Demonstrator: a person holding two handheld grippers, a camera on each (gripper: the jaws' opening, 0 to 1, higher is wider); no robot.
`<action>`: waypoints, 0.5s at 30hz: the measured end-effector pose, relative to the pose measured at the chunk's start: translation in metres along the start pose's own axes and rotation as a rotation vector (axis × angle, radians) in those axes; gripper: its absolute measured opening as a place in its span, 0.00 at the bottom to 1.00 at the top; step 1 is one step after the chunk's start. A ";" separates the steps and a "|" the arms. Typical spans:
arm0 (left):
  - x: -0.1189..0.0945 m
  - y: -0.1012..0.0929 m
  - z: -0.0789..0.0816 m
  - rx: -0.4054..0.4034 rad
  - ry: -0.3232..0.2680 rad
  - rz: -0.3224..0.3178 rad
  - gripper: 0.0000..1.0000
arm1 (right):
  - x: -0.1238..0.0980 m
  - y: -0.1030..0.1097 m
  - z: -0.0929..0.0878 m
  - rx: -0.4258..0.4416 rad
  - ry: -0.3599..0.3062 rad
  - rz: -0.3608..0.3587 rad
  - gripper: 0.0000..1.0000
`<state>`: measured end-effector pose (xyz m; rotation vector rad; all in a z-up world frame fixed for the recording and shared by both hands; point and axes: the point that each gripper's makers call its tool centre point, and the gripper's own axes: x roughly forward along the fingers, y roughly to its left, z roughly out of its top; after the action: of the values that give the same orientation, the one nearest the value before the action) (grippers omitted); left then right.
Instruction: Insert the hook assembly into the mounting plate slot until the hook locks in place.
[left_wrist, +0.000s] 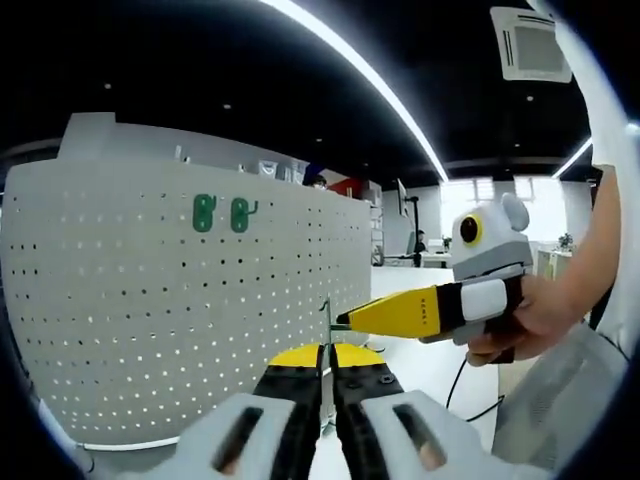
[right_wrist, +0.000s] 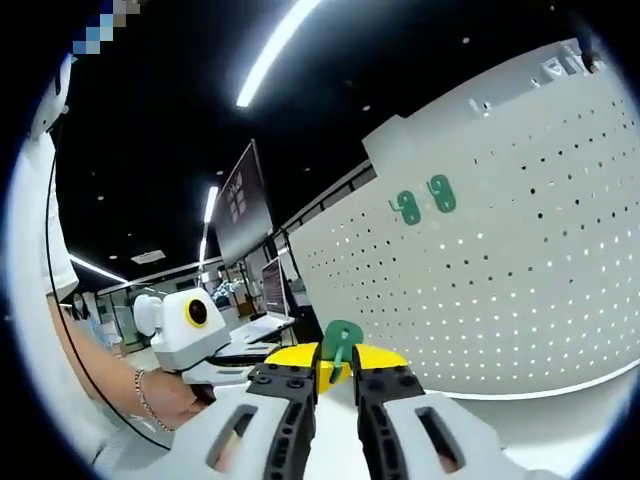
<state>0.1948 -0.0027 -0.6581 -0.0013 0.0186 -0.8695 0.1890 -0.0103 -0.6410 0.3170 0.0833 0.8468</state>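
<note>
Right claw (right_wrist: 335, 385) pinches one green hook (right_wrist: 339, 345); two hang on pegboard (right_wrist: 520, 250).

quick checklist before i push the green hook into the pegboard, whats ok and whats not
1. Hook held: ok, the green hook sits clamped between the right gripper jaws.
2. Left gripper: shut on a thin green piece; what it is, cannot tell.
3. Pegboard in view: ok, in both views.
4. Hooks already mounted: ok, two green hooks hang on the board.
5. Hook touching the board: not ok, clearly apart from it.
6. Hook lined up with a slot: cannot tell.
</note>
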 end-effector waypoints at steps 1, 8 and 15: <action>0.000 0.000 0.001 0.000 -0.002 0.001 0.02 | 0.000 0.000 0.000 -0.002 0.000 0.000 0.07; 0.001 0.000 0.001 -0.009 -0.003 0.004 0.02 | 0.002 -0.001 -0.002 -0.019 0.010 -0.011 0.06; 0.001 -0.001 0.001 -0.012 -0.007 0.006 0.02 | 0.003 -0.001 -0.002 -0.019 0.002 -0.018 0.04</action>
<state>0.1944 -0.0040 -0.6567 -0.0153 0.0168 -0.8634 0.1912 -0.0085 -0.6431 0.2967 0.0797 0.8299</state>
